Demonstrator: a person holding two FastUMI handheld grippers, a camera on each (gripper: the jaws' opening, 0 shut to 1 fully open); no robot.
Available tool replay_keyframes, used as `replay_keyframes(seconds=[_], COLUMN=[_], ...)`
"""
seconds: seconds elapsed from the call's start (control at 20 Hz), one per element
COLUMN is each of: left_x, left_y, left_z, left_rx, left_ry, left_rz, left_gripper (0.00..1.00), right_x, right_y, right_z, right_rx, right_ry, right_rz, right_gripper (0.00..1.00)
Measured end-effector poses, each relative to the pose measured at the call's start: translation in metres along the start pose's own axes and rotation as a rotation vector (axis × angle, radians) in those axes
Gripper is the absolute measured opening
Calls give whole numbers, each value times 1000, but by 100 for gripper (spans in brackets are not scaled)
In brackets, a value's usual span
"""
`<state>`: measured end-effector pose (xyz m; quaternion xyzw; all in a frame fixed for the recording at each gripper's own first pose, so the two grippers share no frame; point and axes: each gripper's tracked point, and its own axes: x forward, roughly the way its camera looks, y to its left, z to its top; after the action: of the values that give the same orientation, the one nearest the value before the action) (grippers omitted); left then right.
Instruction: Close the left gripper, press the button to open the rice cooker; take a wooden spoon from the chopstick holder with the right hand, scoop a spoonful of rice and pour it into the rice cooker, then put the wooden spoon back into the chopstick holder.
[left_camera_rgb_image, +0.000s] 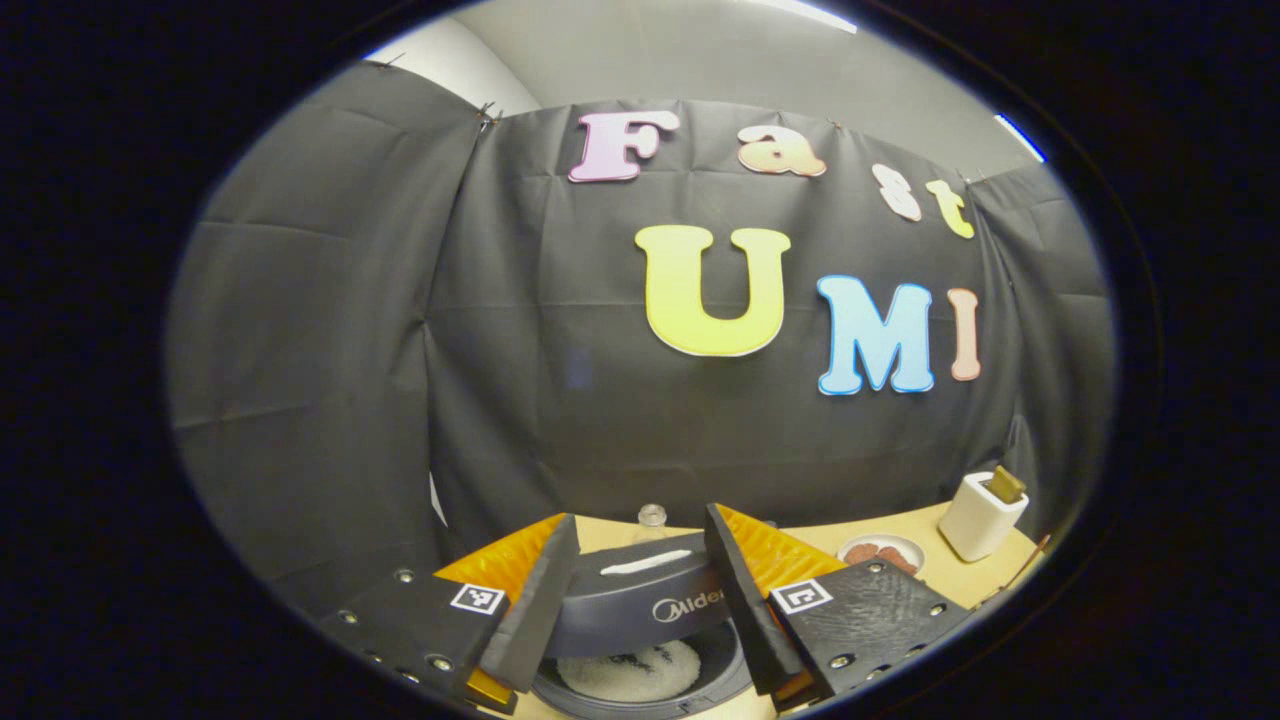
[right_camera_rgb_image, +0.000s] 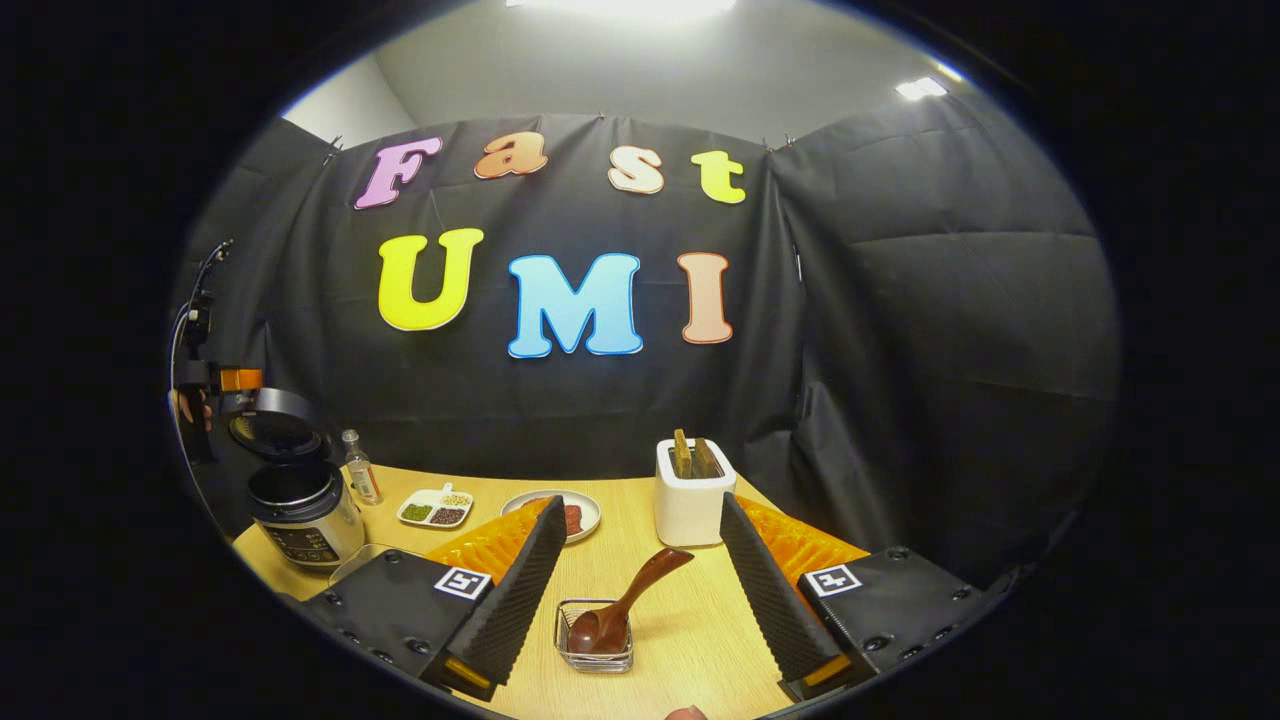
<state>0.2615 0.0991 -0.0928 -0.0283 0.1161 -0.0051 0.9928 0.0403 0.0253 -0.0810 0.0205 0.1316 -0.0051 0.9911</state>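
Rice cooker (right_camera_rgb_image: 300, 500) lid up; both grippers' jaws spread, holding nothing.
Wooden spoon (right_camera_rgb_image: 625, 605) rests in a wire basket (right_camera_rgb_image: 596, 655) on the table (right_camera_rgb_image: 690, 640), clear of the right gripper (right_camera_rgb_image: 640, 610).

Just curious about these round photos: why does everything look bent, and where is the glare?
Both are fisheye views, so edges bow outward; in the right gripper view a ceiling light flares white, yet the brown wooden spoon stays sharp; the left gripper view is dimmer.

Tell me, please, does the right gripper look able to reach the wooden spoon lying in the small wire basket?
Probably yes: the right gripper is open, and the wooden spoon lies in the wire basket directly ahead between its fingers, with nothing in the way.
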Motion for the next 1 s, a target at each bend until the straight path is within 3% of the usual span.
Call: replay_keyframes(seconds=[1.0], left_x=[-45], left_y=[-26], left_z=[-110], left_rx=[22], left_ry=[123], left_rz=[-23], left_gripper=[81], right_x=[2], right_y=[0], right_z=[-6], right_rx=[-10], right_ry=[19], right_rz=[67], right_gripper=[98])
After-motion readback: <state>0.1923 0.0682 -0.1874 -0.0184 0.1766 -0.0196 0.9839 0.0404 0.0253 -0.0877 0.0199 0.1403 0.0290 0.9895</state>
